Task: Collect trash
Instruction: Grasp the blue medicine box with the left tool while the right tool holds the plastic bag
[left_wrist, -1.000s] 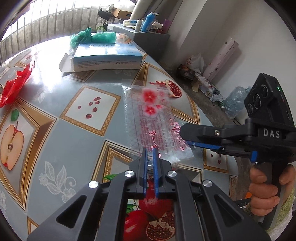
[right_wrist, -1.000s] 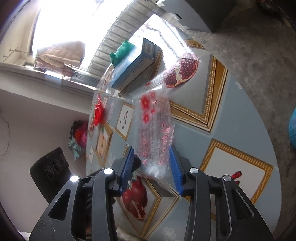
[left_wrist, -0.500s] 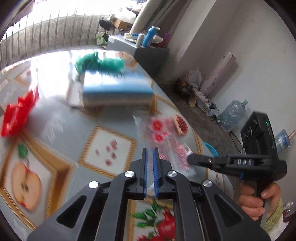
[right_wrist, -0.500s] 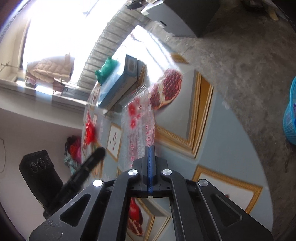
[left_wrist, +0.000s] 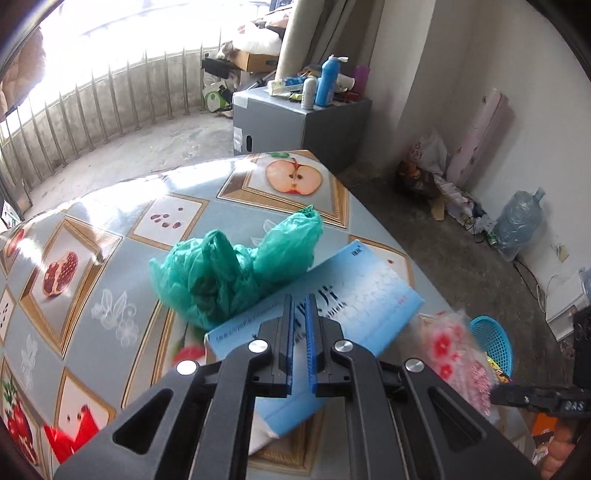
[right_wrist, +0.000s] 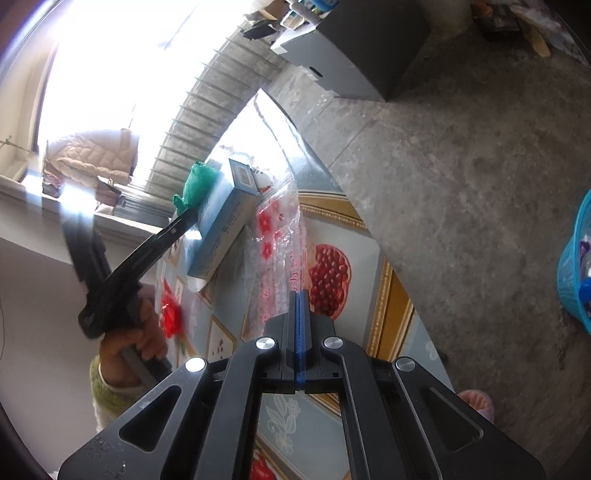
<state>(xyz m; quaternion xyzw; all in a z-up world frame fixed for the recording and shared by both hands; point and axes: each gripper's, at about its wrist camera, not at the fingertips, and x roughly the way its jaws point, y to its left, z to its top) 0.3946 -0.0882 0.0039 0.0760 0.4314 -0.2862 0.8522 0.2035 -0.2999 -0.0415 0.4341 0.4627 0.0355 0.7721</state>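
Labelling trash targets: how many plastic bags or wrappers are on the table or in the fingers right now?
3. A green bag on the table against the blue box; a clear flower-print wrapper in the right gripper; a red one at the near-left edge. More may be hidden.

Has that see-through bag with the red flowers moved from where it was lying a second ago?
Yes. The flowered bag lay flat beside the printed pomegranate; now it is pinched in the shut right gripper, lifted off the table and carried toward its edge.

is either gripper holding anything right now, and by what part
The right gripper is shut on the clear wrapper with red flowers, pinching its near end. The left gripper is nearly closed with nothing between its pads, above the blue box.
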